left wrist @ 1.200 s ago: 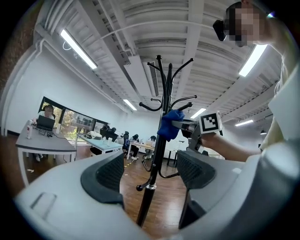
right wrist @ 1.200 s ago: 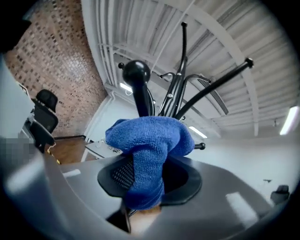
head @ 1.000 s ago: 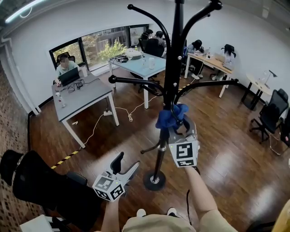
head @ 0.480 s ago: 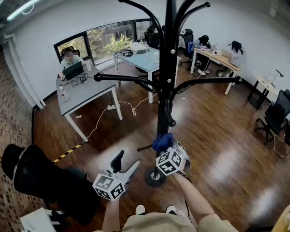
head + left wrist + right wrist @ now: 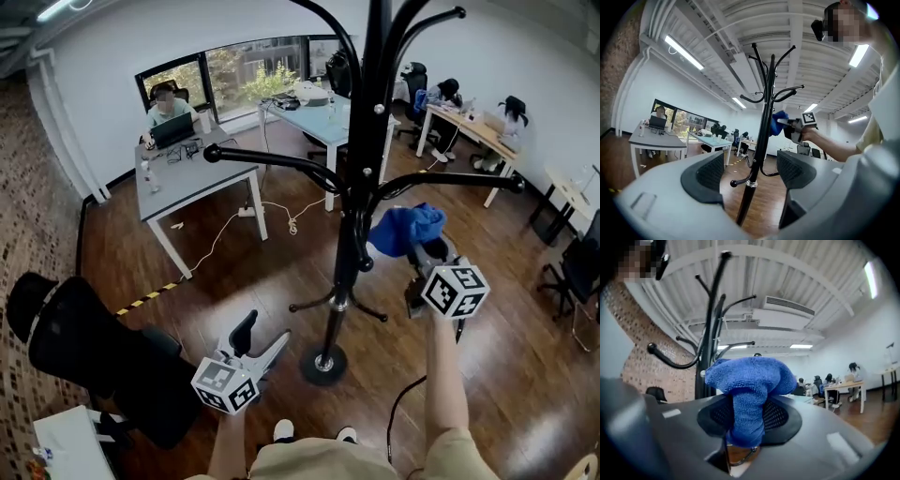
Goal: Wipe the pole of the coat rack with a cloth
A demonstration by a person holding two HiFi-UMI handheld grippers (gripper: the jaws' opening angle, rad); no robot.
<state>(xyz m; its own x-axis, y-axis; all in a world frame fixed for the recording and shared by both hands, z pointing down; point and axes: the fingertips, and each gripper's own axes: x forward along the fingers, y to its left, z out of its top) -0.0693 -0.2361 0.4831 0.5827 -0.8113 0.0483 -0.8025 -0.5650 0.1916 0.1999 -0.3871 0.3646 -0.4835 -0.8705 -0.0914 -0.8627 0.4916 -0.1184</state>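
The right gripper is clamped on a bunched blue cloth, just beside the coat rack pole. The left gripper hangs low near the rack's base, its jaws wide apart and empty.

The coat rack is running off the head view's top edge, so its crown is not showing there. In the left gripper view the foot of the pole is disappearing behind the body of the left gripper. The cloth is covering the gap between the fingers of the right gripper, and its lower end is sinking out of sight between them. The small things on the far table are showing too small to name.
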